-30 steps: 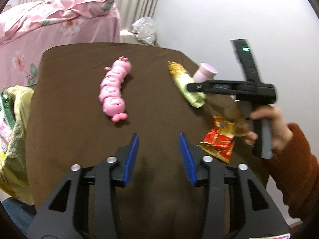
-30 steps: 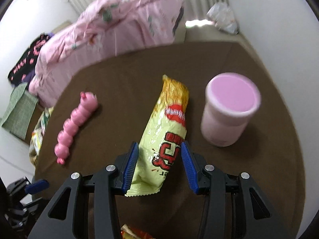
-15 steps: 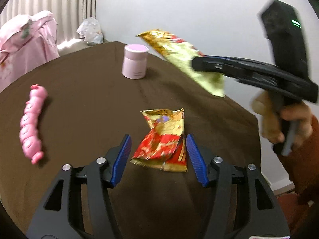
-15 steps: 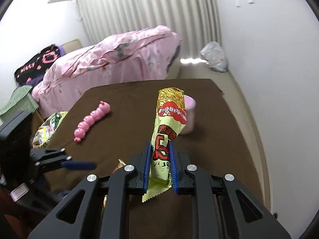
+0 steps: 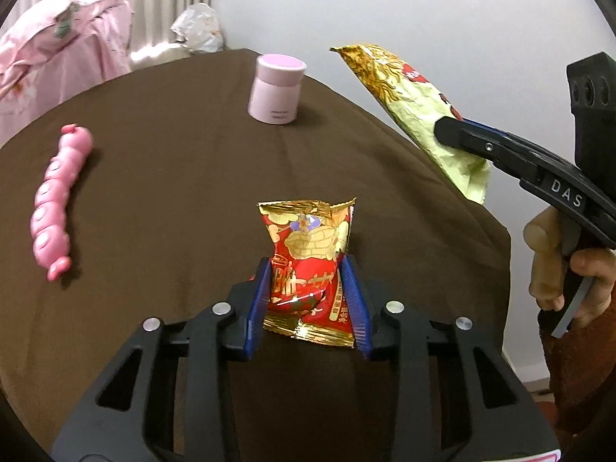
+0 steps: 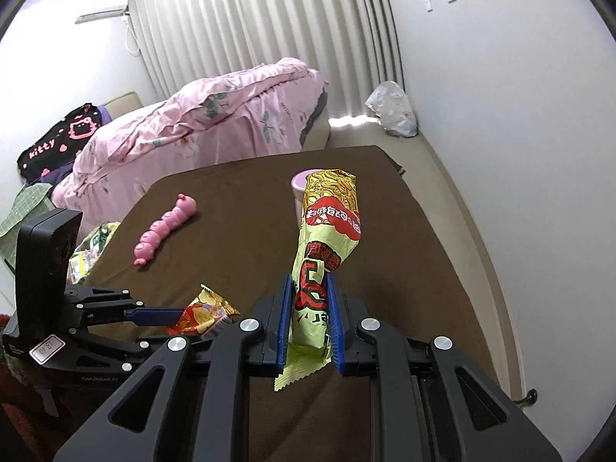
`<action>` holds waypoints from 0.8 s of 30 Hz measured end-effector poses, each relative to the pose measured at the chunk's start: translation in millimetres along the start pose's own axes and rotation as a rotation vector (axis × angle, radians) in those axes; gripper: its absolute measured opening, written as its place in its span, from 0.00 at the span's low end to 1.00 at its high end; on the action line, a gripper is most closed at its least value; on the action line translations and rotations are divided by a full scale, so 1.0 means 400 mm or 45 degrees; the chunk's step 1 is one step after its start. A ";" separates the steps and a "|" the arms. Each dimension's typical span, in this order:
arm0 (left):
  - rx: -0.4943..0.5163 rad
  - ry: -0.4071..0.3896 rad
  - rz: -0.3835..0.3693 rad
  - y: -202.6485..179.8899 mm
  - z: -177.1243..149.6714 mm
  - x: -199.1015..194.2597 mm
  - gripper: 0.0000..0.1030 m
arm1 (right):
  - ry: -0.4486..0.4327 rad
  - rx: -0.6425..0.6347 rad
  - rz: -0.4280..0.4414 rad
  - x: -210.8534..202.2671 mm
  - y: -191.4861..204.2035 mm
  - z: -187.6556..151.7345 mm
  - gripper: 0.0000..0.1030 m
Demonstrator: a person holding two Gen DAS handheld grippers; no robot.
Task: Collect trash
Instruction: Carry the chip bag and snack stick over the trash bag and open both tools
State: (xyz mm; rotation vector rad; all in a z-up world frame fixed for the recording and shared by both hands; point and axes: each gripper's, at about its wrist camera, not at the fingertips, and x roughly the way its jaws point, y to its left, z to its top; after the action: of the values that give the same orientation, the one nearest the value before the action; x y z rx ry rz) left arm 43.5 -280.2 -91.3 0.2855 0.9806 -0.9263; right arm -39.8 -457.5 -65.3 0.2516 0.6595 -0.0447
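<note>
Room: a bedroom is showing, with white pleated curtains, a rumpled pink floral quilt [image 6: 200, 123] and a table under a brown cloth [image 5: 173, 161] up front.
Right gripper [image 6: 308, 319]: it is pinching the long yellow-green crinkly snack wrapper [image 6: 327, 238] low on its body, blue pads pressed flat on both sides, and the wrapper is hanging clear above the cloth.
Left gripper [image 5: 308, 292]: its jaws are narrow around the red-and-gold foil snack packet [image 5: 308, 265], pads touching both crumpled edges; whether the packet is off the cloth yet, I cannot tell.
Left on the table: a pink segmented caterpillar toy [image 5: 57, 200] is lying near the far-left edge and a pale pink lidded jar [image 5: 277, 88] is standing upright at the back, well apart from both grippers.
Progress: both visible wrappers are looking secured, so the picking half seems nearly done.
Remaining: dropping them somewhere is looking like the next job; a bag of wrappers [image 6: 88, 254] beside the table could be the spot, though that is a guess.
Risk: slick foil could be slipping out.
</note>
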 end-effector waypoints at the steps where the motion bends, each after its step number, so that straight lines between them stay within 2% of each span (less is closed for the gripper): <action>1: -0.018 -0.012 0.003 0.008 -0.005 -0.013 0.33 | -0.002 -0.010 0.002 -0.004 0.008 0.002 0.17; 5: -0.075 -0.090 0.042 0.042 -0.019 -0.080 0.33 | -0.016 -0.039 0.021 -0.023 0.042 0.015 0.17; 11: -0.160 -0.280 0.204 0.111 -0.037 -0.234 0.33 | -0.054 -0.149 0.077 -0.052 0.140 0.051 0.17; 14: -0.247 -0.371 0.273 0.169 -0.054 -0.318 0.34 | -0.073 -0.231 0.118 -0.060 0.215 0.074 0.17; 18: -0.380 -0.494 0.433 0.263 -0.095 -0.428 0.34 | -0.082 -0.349 0.185 -0.060 0.330 0.101 0.17; 24: -0.551 -0.590 0.595 0.386 -0.179 -0.550 0.34 | -0.084 -0.475 0.271 -0.036 0.481 0.137 0.17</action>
State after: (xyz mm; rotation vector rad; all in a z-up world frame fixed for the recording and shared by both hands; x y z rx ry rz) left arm 72.2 -26.3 19.0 -0.0702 0.6200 -0.3128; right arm 4.7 -284.9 26.9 -0.0408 0.5602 0.2715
